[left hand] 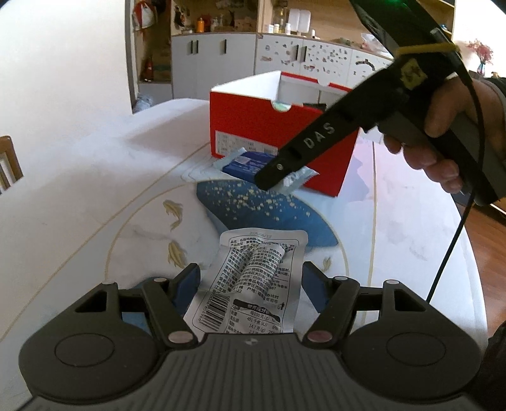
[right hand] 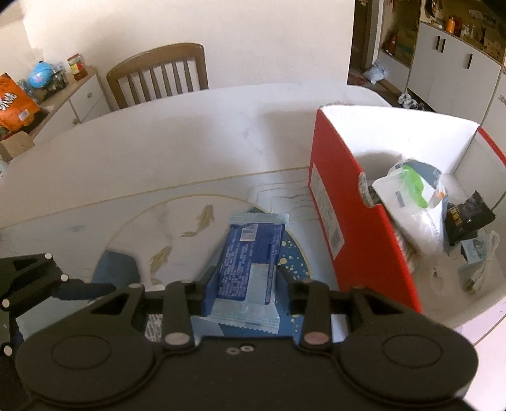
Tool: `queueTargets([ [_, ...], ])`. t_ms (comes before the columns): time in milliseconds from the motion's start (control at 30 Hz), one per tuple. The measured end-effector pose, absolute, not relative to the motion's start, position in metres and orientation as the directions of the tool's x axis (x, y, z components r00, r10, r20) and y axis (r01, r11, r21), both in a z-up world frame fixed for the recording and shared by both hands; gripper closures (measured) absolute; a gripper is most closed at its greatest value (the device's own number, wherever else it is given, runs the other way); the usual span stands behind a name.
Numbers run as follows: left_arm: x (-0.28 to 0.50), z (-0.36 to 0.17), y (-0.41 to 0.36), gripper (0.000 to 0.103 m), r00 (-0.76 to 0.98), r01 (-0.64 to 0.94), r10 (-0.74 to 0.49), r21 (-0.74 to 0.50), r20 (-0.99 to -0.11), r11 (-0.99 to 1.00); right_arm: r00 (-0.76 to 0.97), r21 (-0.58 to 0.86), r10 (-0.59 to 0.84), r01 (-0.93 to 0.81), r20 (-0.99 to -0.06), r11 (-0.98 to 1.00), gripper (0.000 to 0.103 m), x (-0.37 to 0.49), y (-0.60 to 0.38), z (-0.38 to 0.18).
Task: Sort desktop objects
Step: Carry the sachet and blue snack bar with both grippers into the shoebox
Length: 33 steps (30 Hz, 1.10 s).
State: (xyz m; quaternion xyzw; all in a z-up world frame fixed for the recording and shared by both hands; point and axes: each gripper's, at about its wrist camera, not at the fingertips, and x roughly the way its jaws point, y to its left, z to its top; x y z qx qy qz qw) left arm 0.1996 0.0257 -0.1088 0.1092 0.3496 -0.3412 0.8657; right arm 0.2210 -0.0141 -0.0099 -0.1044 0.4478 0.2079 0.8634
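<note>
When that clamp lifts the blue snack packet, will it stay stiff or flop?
The blue packet looks flat and boxy, so probably fairly stiff in the middle. Its crimped ends will likely droop. The glossy wrapper may slip between the right gripper's fingers.

Plain cream wall (right hand: 221, 38) at far side. Wooden chair (right hand: 158, 74) stands behind the white desk (right hand: 158, 142). Low sideboard (right hand: 79, 98) far left. White cabinets (left hand: 221, 63) under open shelving (left hand: 221, 15). Wood floor (left hand: 487, 227) at right.

A home dining room: a wooden chair (right hand: 158, 74) stands at the fish-patterned white tabletop (right hand: 189, 151), white cabinets (left hand: 215, 63) carry bottles and trinkets, and a sideboard (right hand: 63, 101) holds snack bags and jars.
</note>
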Motion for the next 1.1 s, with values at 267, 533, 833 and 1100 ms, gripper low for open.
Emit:
queueTargets([
  [267,0.185,-0.084,0.024,0.034,0.583,0.599,-0.483,-0.056,-0.653,0.799,0.529,0.011,0.303,-0.484,-0.793,0.875,0.066,0.209,-0.024,0.013],
  [533,0.171,-0.059,0.019,0.034,0.628,0.564,-0.455,-0.033,-0.631,0.825,0.538,0.039,0.352,-0.508,-0.766,0.86,0.066,0.203,-0.038,0.037],
  [833,0.167,-0.038,0.001,0.034,0.663,0.539,-0.433,-0.013,-0.61,0.842,0.554,0.038,0.384,-0.534,-0.738,0.844,0.066,0.201,-0.061,0.059],
  [1100,0.172,-0.027,-0.026,0.034,0.673,0.537,-0.433,-0.008,-0.6,0.844,0.574,0.034,0.39,-0.532,-0.72,0.846,0.066,0.21,-0.089,0.072],
])
